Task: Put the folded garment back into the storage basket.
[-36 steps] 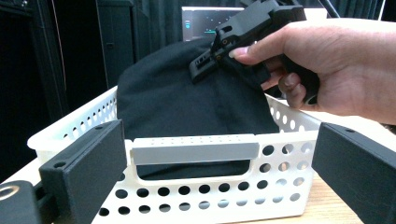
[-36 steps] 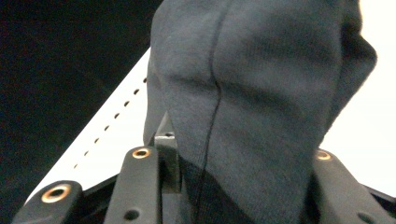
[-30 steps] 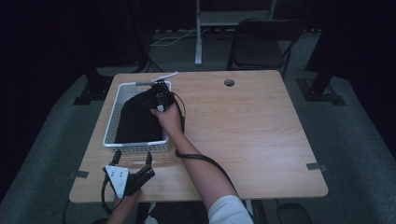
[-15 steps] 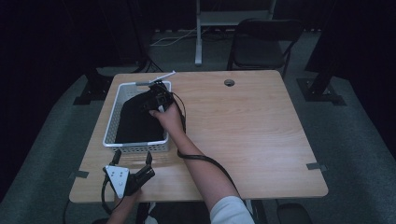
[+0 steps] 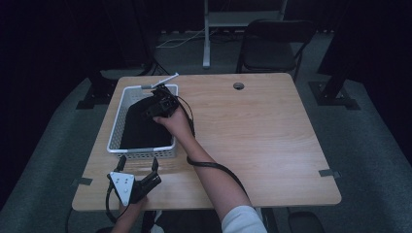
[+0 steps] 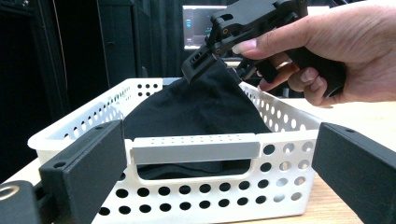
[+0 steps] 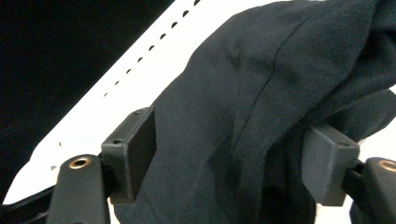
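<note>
A white perforated basket stands at the table's left with a black cloth lying in it. My right gripper reaches into the basket's far end and is shut on a bunched fold of the cloth, which fills the space between its jaws. In the left gripper view, the right gripper pulls the cloth up into a peak above the basket. My left gripper is open near the table's front edge, just before the basket's near wall, with nothing between its jaws.
The wooden table has a round cable hole at the back. A white stick-like part lies at the basket's far rim. A black chair stands behind the table, and dark floor surrounds it.
My right gripper has shifted slightly left and nearer over the basket, still on the cloth. The left gripper has stayed put.
</note>
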`<state>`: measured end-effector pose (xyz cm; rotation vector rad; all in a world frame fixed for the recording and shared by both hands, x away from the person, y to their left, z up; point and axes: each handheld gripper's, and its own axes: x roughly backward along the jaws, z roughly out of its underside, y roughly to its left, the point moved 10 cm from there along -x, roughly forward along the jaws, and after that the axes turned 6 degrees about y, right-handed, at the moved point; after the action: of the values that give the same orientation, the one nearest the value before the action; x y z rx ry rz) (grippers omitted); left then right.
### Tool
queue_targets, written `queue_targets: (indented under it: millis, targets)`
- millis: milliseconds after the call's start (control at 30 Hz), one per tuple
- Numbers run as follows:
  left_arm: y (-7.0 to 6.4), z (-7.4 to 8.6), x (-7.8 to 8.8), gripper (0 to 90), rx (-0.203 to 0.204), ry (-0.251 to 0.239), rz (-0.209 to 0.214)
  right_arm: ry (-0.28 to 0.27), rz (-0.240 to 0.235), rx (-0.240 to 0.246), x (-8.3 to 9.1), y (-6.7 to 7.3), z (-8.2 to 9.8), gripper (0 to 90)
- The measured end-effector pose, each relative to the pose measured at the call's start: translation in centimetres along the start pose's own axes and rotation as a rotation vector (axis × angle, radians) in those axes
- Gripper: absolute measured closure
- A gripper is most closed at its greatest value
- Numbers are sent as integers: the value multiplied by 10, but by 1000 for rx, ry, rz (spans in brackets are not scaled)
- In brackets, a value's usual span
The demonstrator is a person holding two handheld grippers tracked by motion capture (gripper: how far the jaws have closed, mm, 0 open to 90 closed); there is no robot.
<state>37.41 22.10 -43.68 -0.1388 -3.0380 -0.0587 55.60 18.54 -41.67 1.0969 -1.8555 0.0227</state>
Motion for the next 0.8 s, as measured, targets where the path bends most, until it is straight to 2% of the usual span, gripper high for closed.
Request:
queue_targets:
  millis: [333, 500, 600, 633, 767, 800]
  targets:
    - [0, 0, 0, 44, 1, -1, 0, -22, -22, -7, -4, 4, -1, 167]
    - [0, 0, 0, 44, 0, 0, 0, -13, 3, -3, -8, 2, 1, 142]
    - [0, 0, 0, 44, -1, 0, 0, -21, -30, 25, -6, 7, 1, 83]
    - [0, 0, 0, 44, 0, 0, 0, -23, -42, 33, -6, 9, 2, 37]
    - [0, 0, 0, 44, 1, -2, 0, -43, -61, 50, -4, 11, 2, 29]
    - [0, 0, 0, 44, 1, -1, 0, -51, -78, 48, -3, 13, 2, 13]
